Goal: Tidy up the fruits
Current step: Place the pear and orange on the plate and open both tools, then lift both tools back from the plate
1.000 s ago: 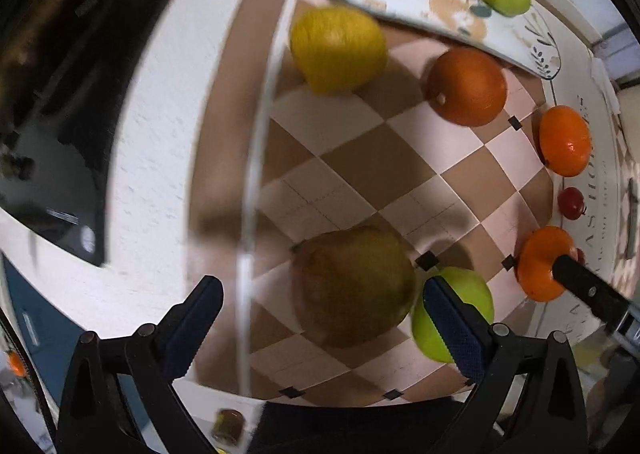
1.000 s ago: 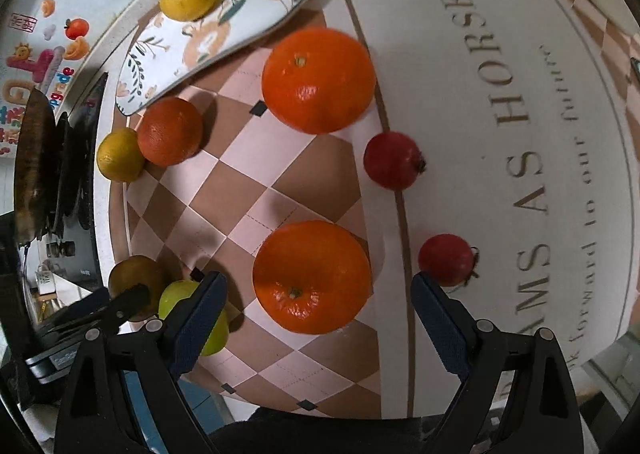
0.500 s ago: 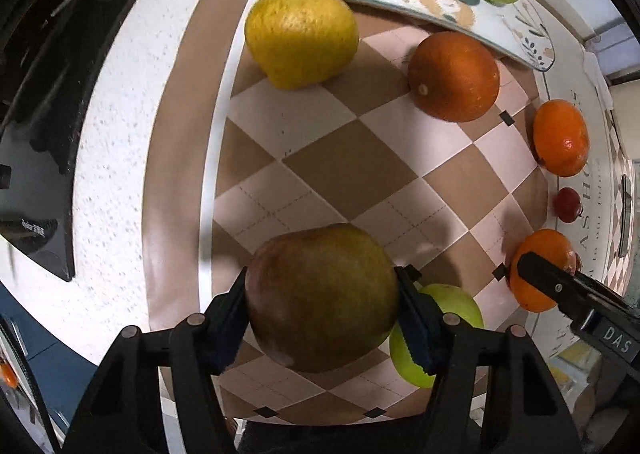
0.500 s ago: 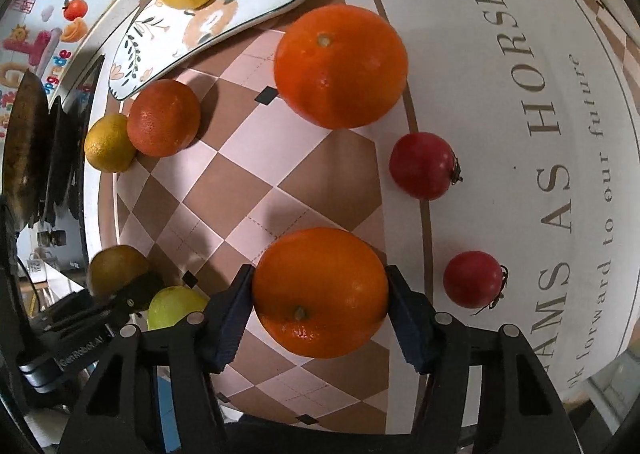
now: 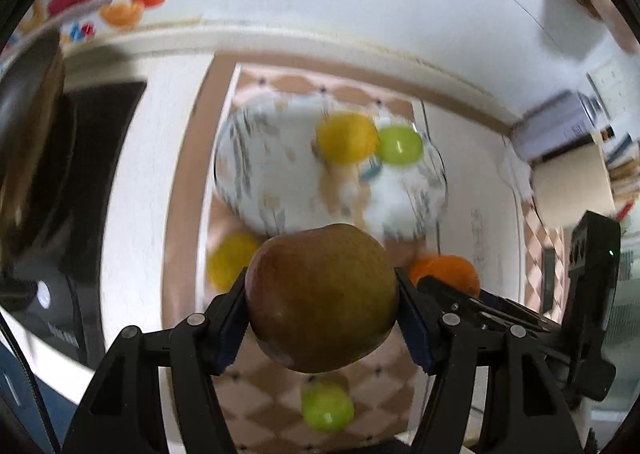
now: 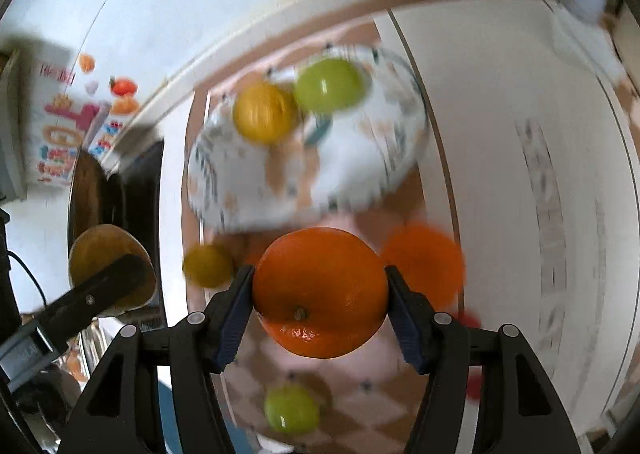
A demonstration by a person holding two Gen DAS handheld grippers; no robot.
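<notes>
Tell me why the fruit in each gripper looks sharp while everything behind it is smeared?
Left wrist view: the brownish pear in the left gripper is crisp, while the floral plate streaks with motion blur. Right wrist view: the orange in the right gripper is sharp; the plate smears. Fisheye lenses curve the edges.

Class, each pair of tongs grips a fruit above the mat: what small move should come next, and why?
Probably carry both forward over the plate. The left tongs hold the brownish-green fruit, the right tongs the orange, both lifted; the plate ahead, holding two fruits, has bare space.
</notes>
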